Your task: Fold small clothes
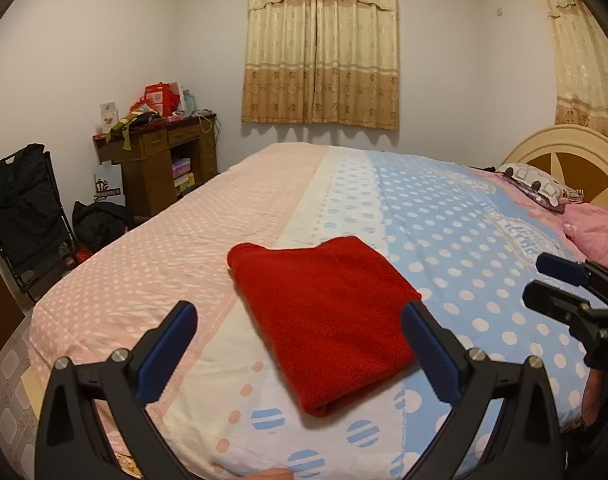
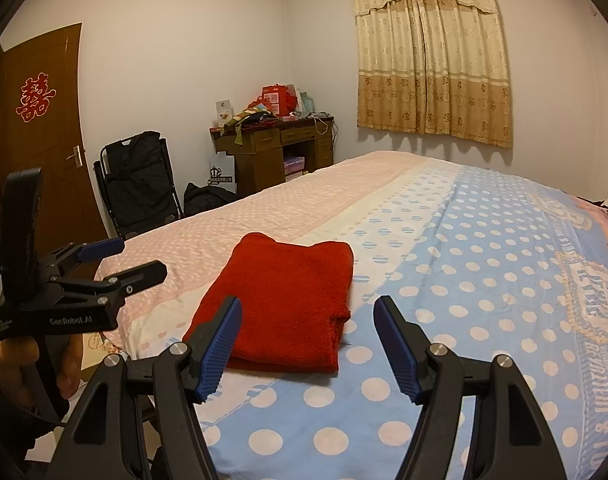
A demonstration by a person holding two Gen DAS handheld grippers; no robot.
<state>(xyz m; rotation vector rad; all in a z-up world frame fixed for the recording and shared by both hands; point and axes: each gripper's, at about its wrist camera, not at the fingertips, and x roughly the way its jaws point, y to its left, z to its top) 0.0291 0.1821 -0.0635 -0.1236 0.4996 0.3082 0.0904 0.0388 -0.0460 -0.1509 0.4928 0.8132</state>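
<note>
A red garment (image 1: 324, 316) lies folded into a flat rectangle on the polka-dot bed sheet (image 1: 464, 240), near the bed's front edge. It also shows in the right wrist view (image 2: 288, 300). My left gripper (image 1: 300, 312) is open and empty, held above the garment's near end. My right gripper (image 2: 308, 312) is open and empty, just right of the garment's near edge. The right gripper also shows at the right of the left wrist view (image 1: 544, 280). The left gripper shows at the left of the right wrist view (image 2: 140, 258).
A pillow (image 1: 540, 186) and pink bedding (image 1: 596, 232) lie by the headboard (image 1: 564, 152). A wooden desk (image 2: 276, 152) with clutter, a black folding cart (image 2: 140, 180) and a door (image 2: 40, 128) stand beyond the bed. Curtains (image 2: 428, 52) hang on the far wall.
</note>
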